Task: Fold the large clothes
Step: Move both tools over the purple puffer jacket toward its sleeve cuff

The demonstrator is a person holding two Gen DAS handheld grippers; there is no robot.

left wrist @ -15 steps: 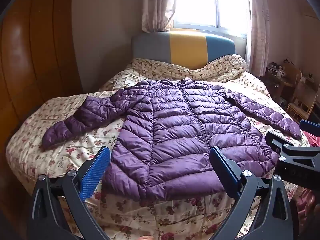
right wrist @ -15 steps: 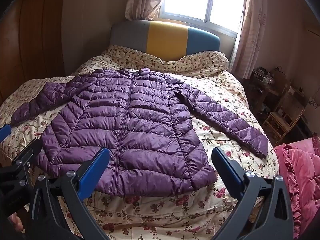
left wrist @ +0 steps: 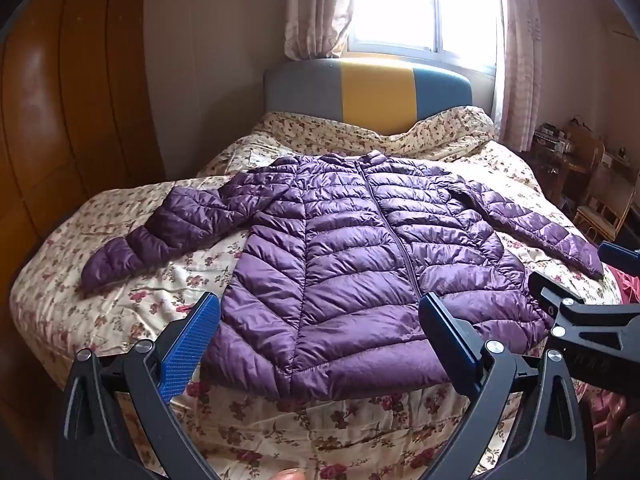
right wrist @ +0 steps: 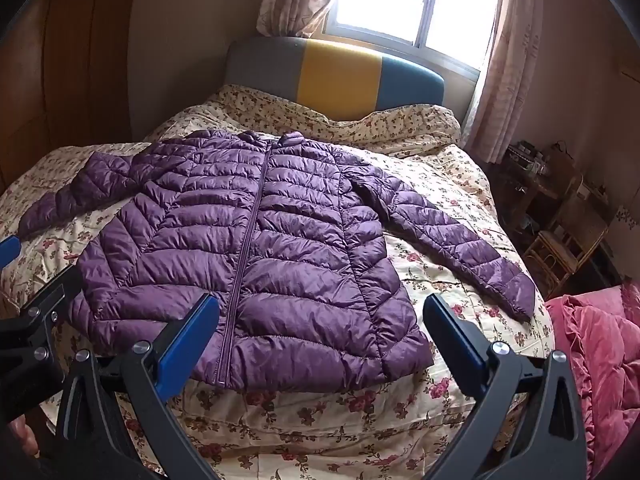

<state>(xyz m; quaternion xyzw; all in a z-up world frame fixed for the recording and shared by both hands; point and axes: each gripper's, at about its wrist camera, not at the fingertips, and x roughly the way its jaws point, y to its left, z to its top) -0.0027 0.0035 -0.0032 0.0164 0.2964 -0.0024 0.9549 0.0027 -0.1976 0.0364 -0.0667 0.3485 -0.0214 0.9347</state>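
So the puffer jacket (left wrist: 360, 264) lies flat on the bed (left wrist: 120, 312), collar toward the headboard (left wrist: 368, 92), sleeves spread out sideways. Window (left wrist: 420, 4) sits behind the headboard, chairs (right wrist: 568, 240) off right.

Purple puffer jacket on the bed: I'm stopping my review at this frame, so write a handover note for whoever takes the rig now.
Left tongs: open, empty, hovering over the jacket's hem at the foot of the bed.
Right tongs: open, empty, also over the hem, alongside the left.
Purple puffer jacket: front up, zipped, collar toward the headboard, lying flat on the floral bedspread, both sleeves spread outward.
Done: jacket laid out; no fold visible.
Left: fold in both sleeves, then fold the body.
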